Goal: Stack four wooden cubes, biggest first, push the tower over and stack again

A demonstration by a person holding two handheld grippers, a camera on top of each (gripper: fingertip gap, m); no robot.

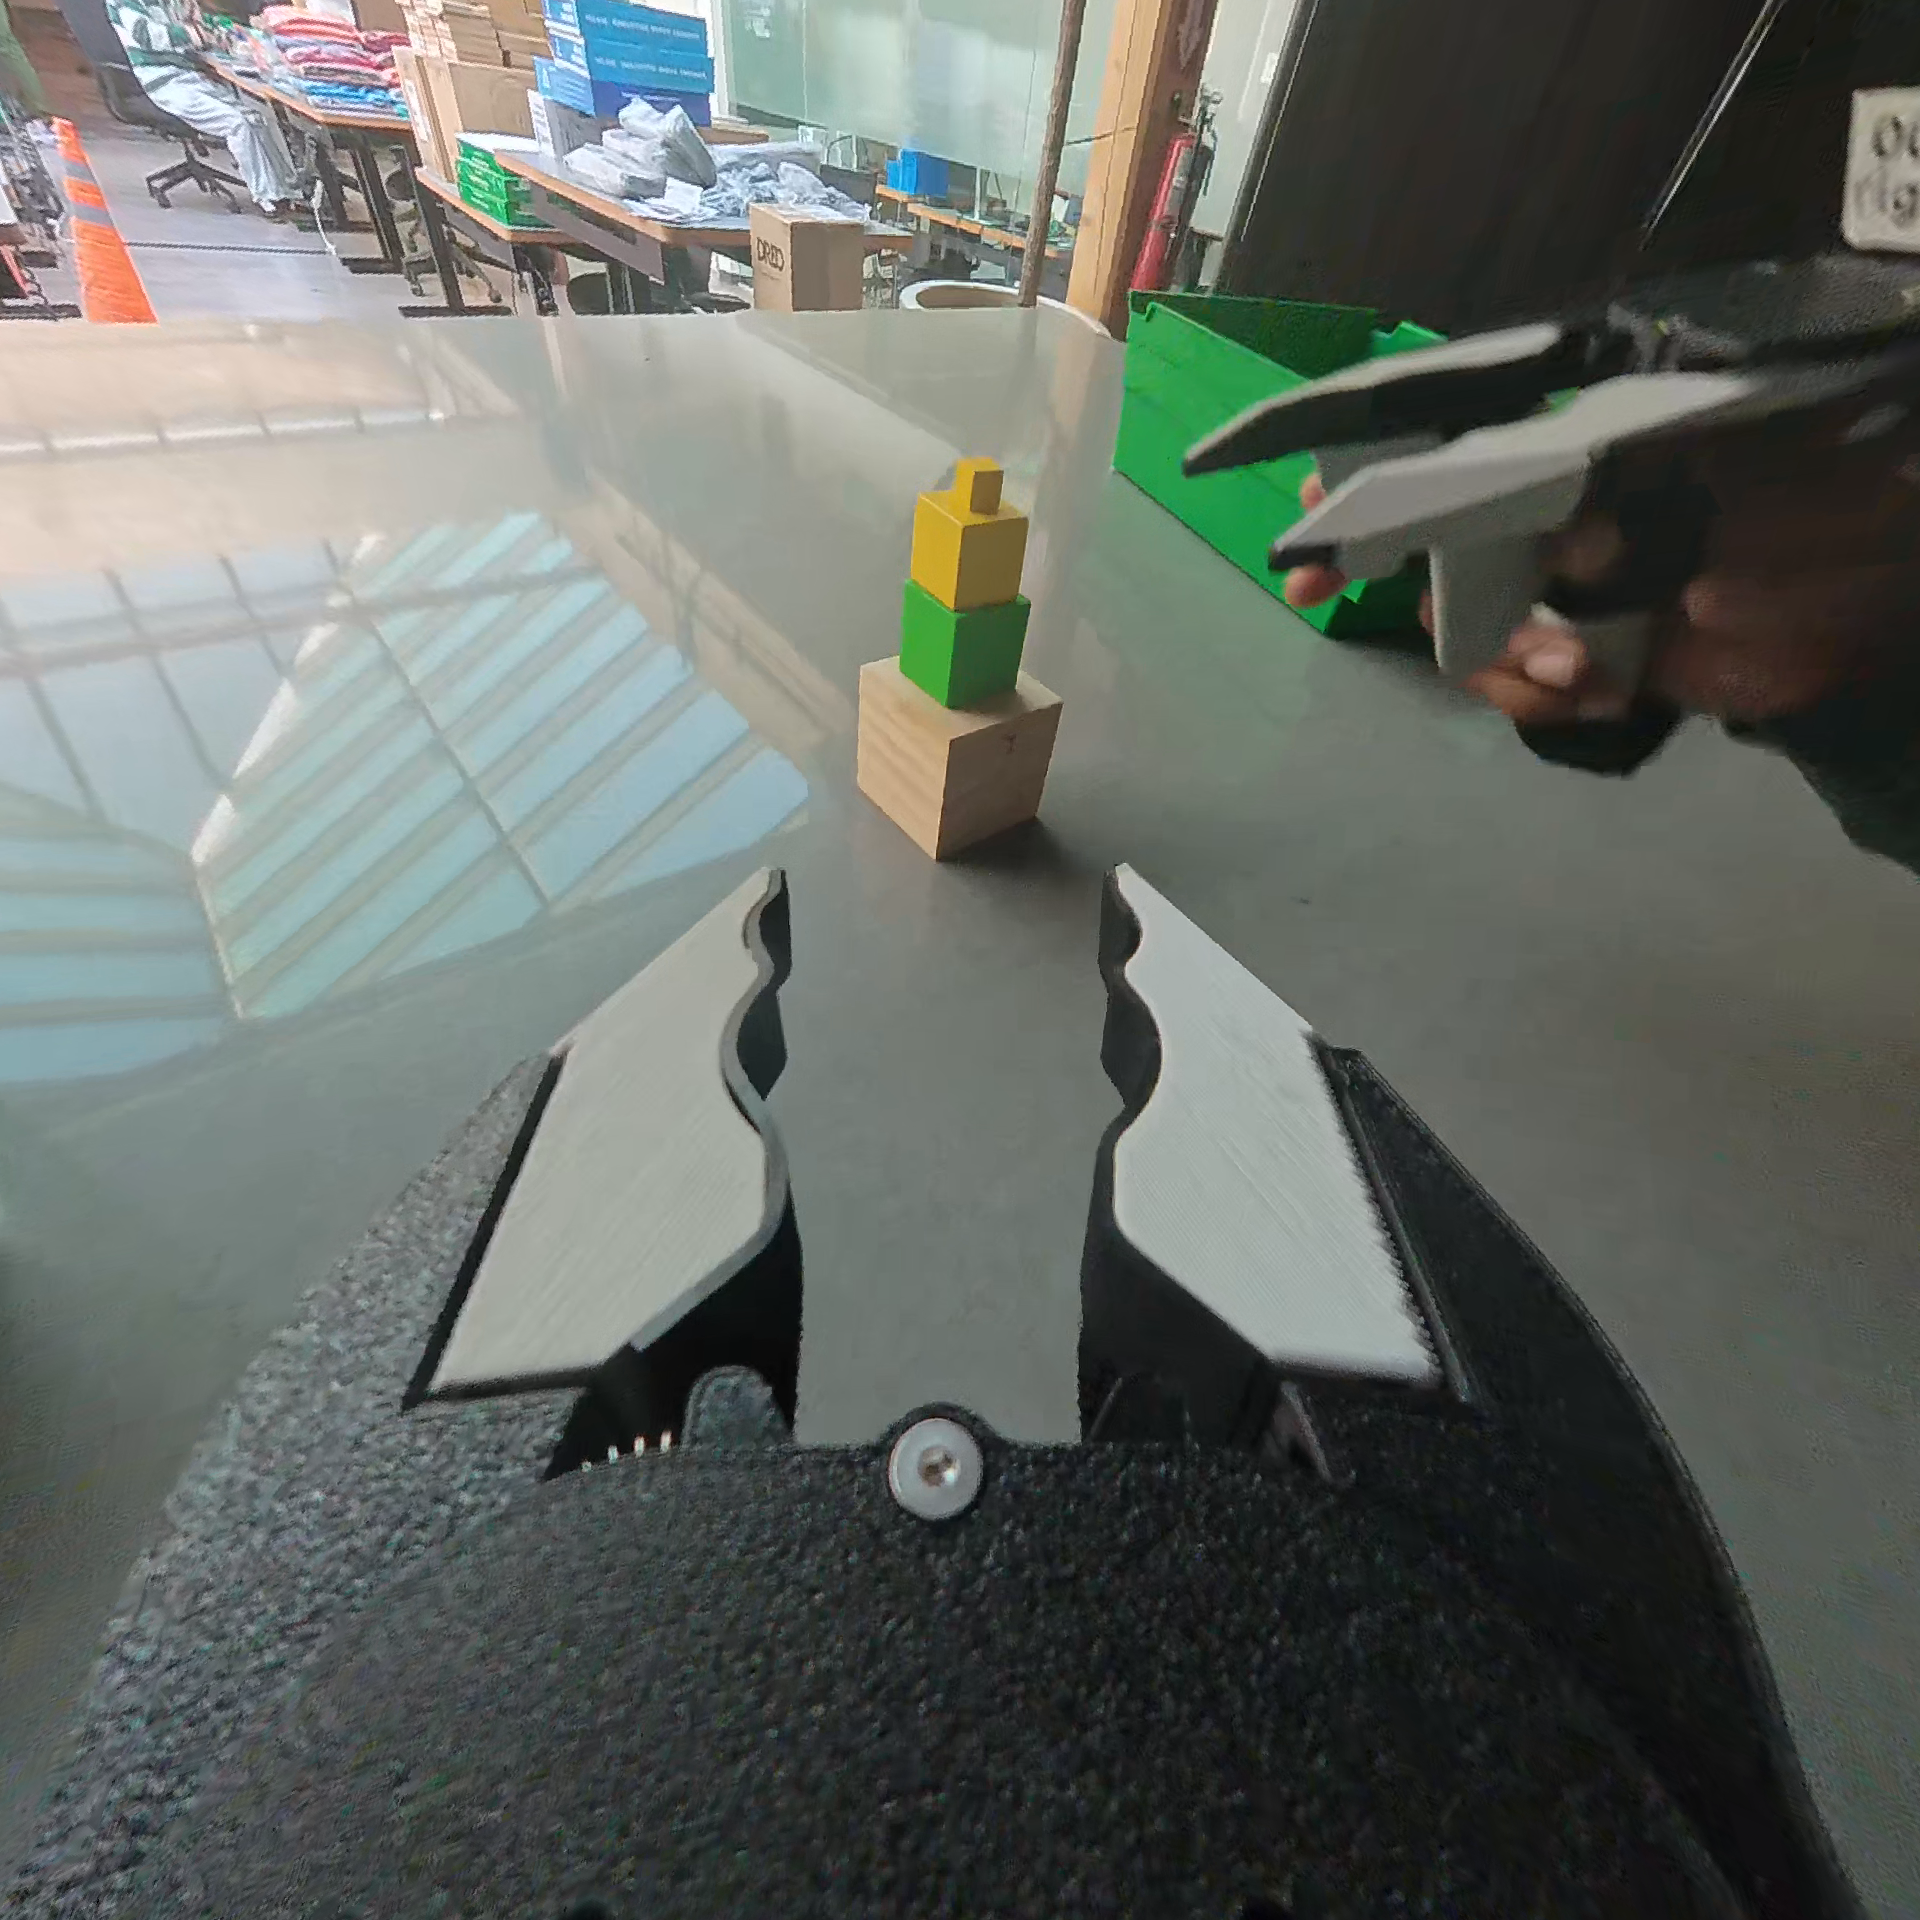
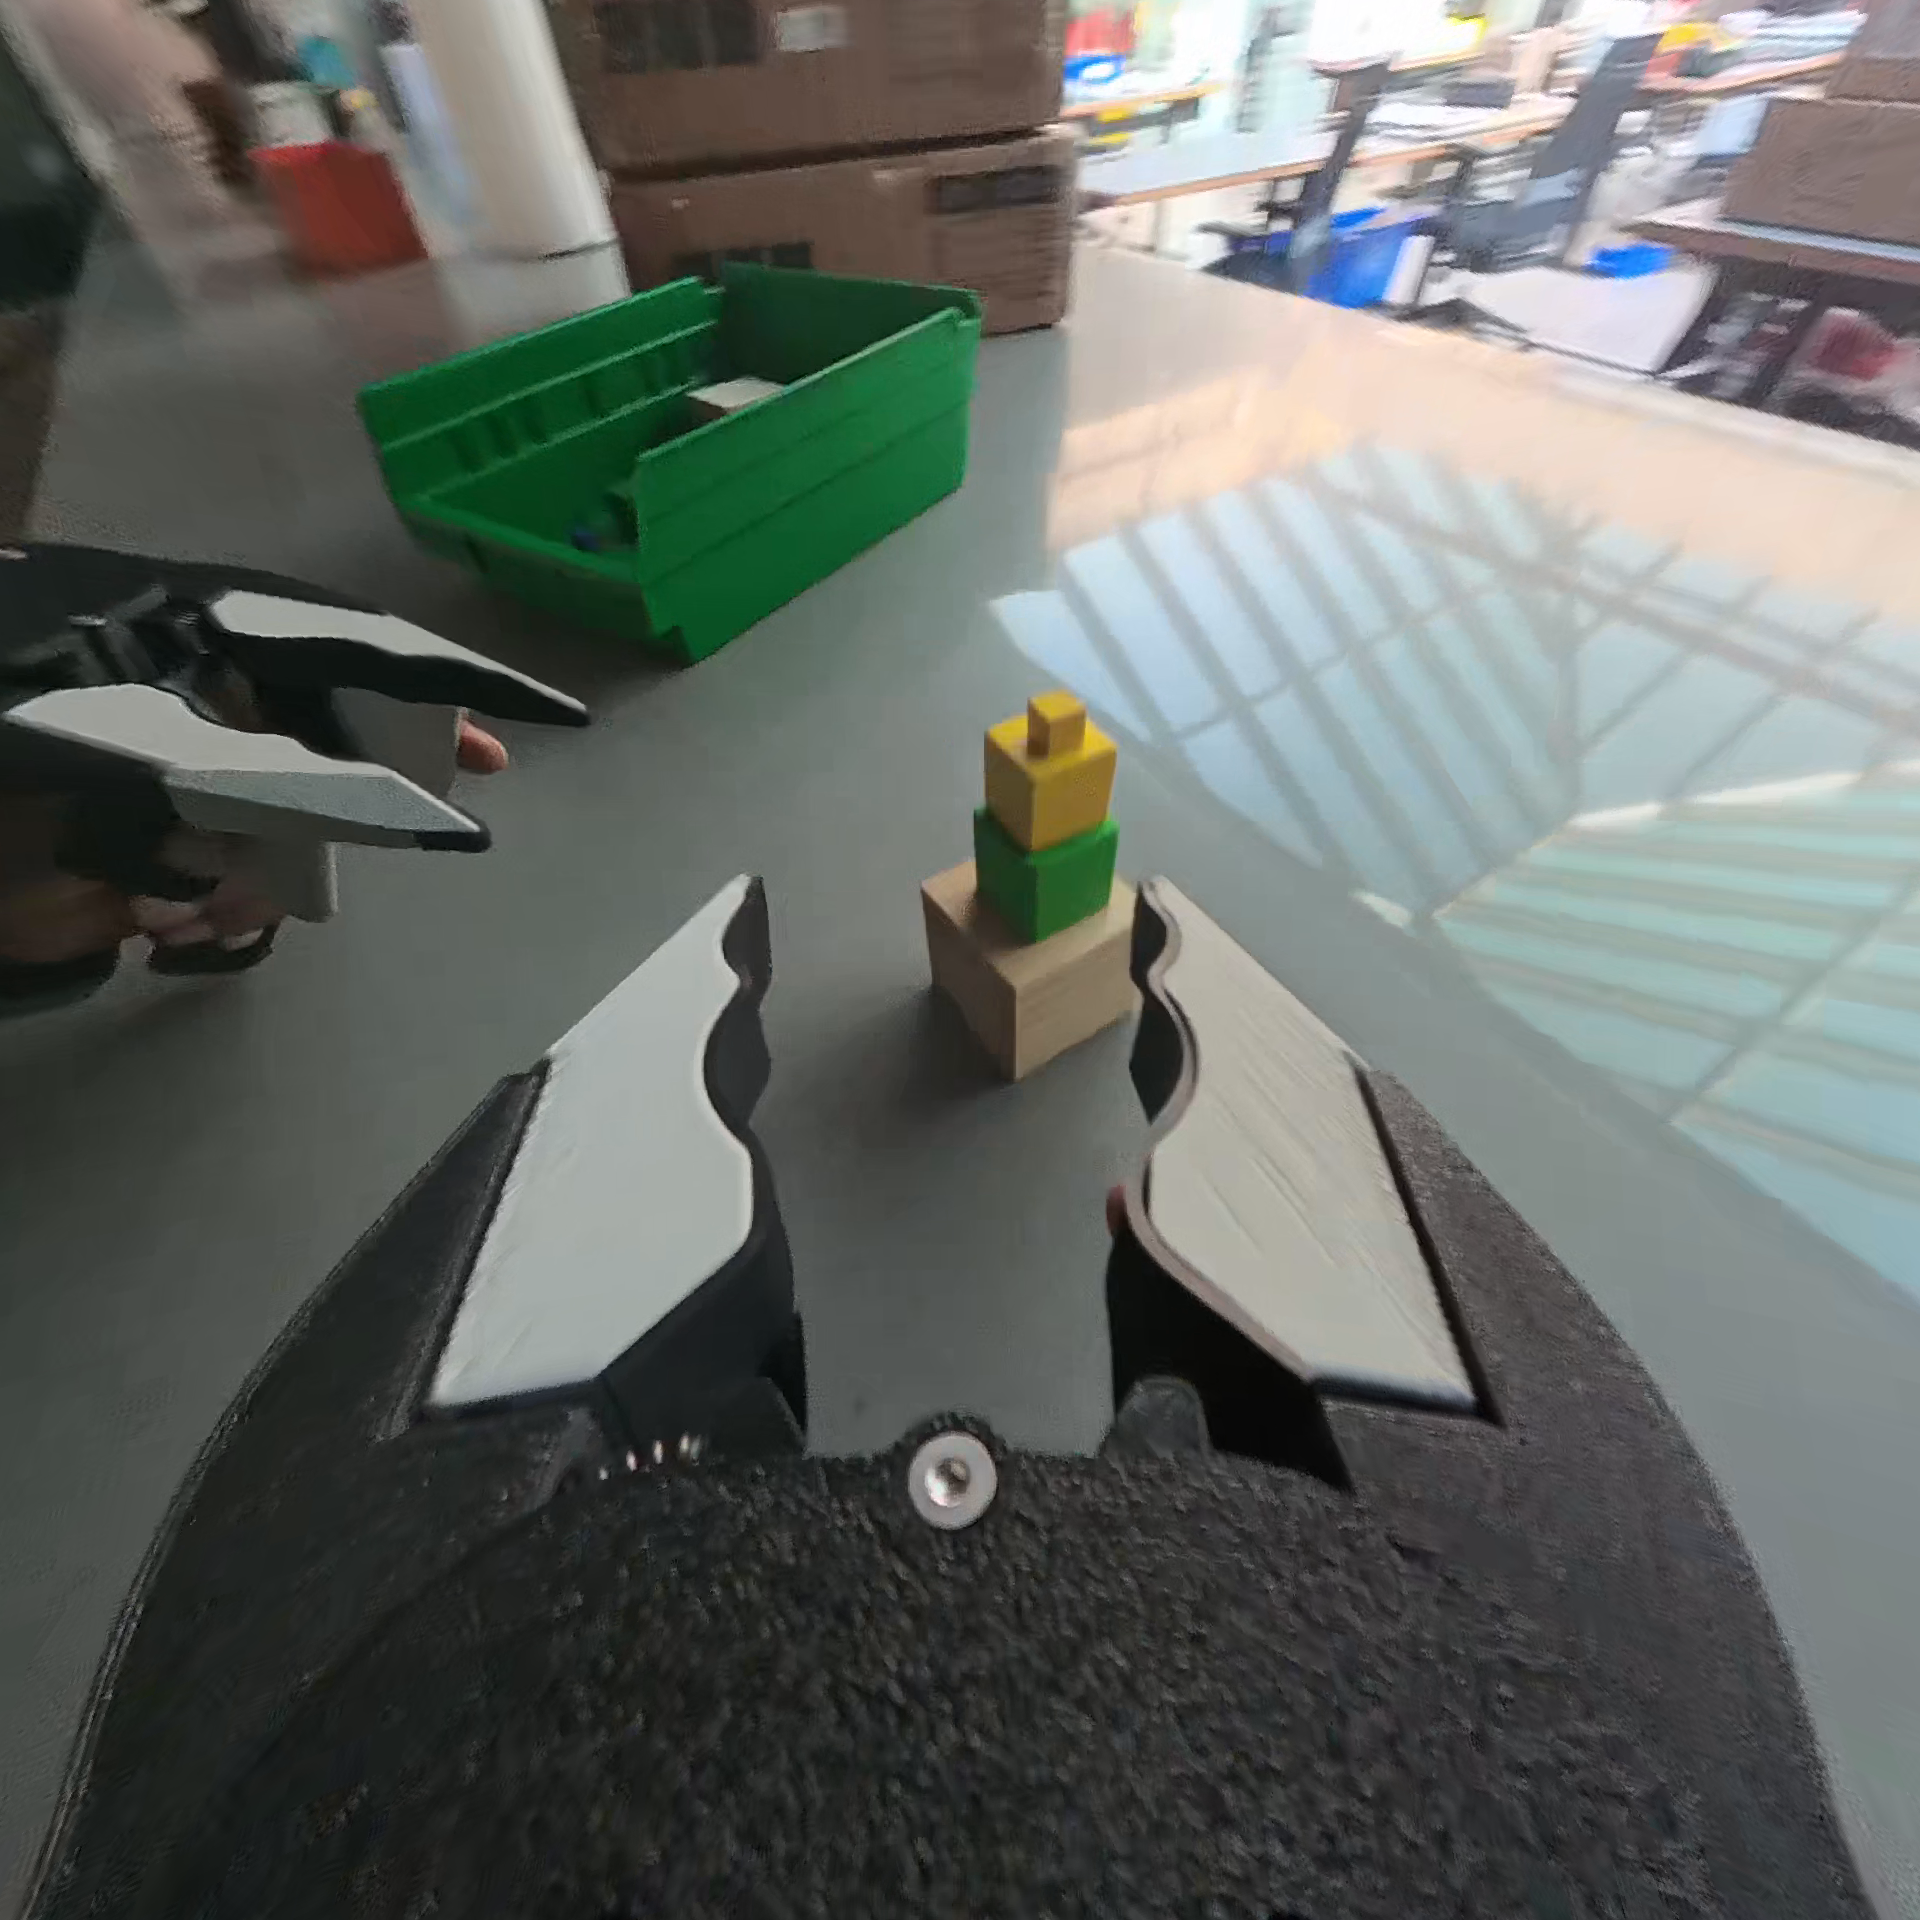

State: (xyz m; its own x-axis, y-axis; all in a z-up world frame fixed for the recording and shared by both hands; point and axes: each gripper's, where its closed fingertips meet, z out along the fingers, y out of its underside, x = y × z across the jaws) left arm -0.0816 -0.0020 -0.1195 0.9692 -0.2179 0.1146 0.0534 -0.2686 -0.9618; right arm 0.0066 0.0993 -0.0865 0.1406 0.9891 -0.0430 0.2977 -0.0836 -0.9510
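Both grippers are empty here. The left gripper has its jaws spread wide with nothing between them but bare counter, and it points straight at the block tower, which sits just beyond its fingertips, not touching. The right gripper is spread apart too, holding nothing; from its own camera the tower sits near the tip of its right finger, and I can't tell if that tip touches the base block or is just in front of it.

The tower: a plain wooden cube at the bottom, a green cube on top of it turned a bit off square, a yellow cube on that, and a tiny yellow block capping it. It stands upright on the grey counter.

Behind the tower, on the right gripper's side, there's a green plastic bin resting on the counter, well apart from the stack. A pale block and something small and blue lie inside; too blurry to say more. Cardboard boxes are stacked beyond the bin.
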